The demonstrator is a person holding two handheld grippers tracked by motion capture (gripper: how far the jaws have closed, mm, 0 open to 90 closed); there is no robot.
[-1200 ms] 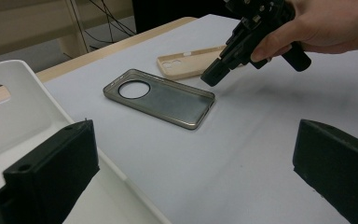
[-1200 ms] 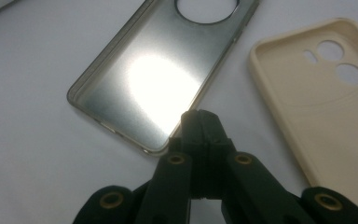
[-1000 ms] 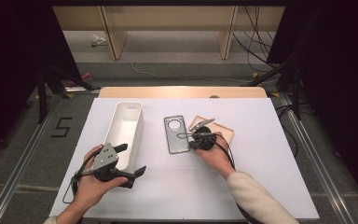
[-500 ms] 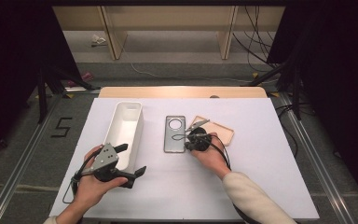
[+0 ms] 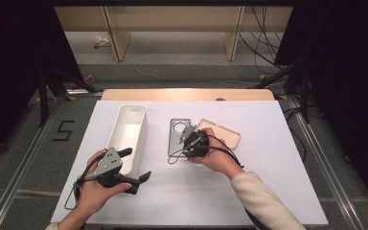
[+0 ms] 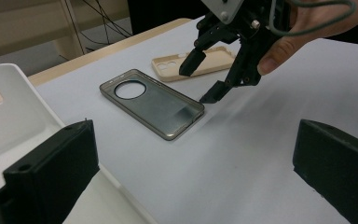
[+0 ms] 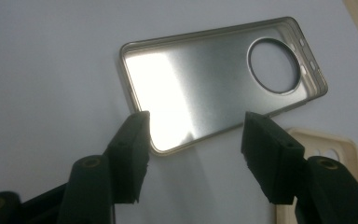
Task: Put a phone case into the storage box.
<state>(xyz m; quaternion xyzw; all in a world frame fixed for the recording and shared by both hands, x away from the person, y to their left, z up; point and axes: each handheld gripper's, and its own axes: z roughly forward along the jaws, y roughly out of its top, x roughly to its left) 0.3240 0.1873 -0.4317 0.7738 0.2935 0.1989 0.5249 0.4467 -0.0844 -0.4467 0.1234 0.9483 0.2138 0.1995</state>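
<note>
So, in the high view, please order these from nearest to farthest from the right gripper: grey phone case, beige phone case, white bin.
1. The grey phone case, right under the tips of the right gripper, just to their left.
2. The beige phone case, close beside it on the right.
3. The white bin, far to the left, next to the left gripper.

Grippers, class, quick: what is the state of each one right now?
Left gripper: open, holding nothing, beside the white bin.
Right gripper: jaws have just been opening, now open above the grey phone case, nothing held.
</note>
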